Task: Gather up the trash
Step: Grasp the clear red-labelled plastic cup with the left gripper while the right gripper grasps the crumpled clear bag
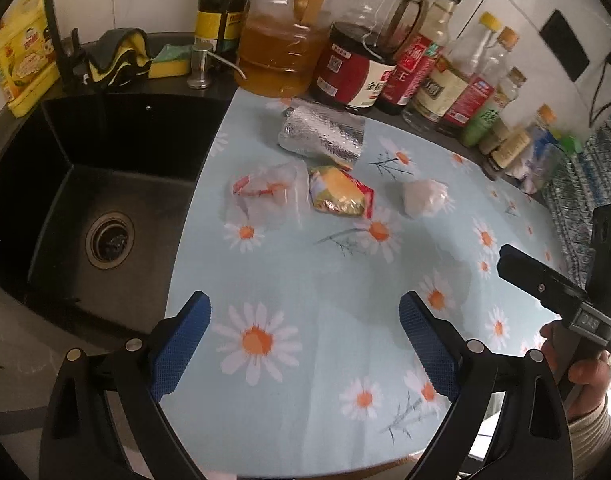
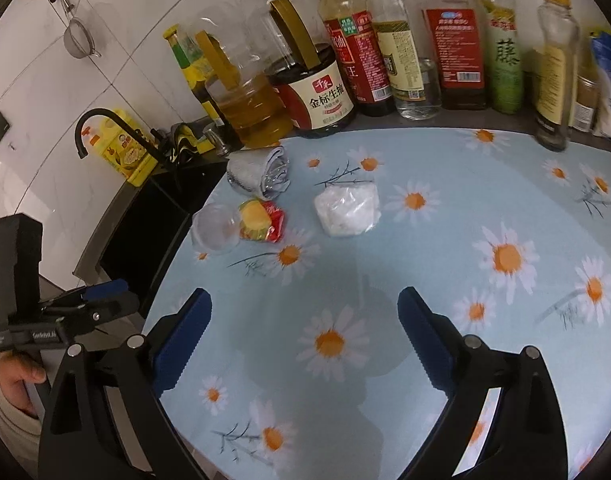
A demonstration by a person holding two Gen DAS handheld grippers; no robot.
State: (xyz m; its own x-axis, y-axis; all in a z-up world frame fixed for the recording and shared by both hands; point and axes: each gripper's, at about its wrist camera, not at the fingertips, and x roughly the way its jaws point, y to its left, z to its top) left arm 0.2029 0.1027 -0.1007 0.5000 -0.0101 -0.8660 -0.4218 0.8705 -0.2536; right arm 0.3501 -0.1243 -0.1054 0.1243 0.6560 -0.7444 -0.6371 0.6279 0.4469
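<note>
Both grippers, left (image 1: 305,340) and right (image 2: 305,340), fingers spread and empty, approach the crumpled yellow-red foil wrapper (image 1: 339,194) on the daisy-print surface (image 1: 305,280); next, probably a pinch.

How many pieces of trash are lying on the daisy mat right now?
4: silver foil roll nearest the bottles, clear plastic cup by the sink, yellow-red wrapper beside it, white crumpled bag farthest right.
</note>
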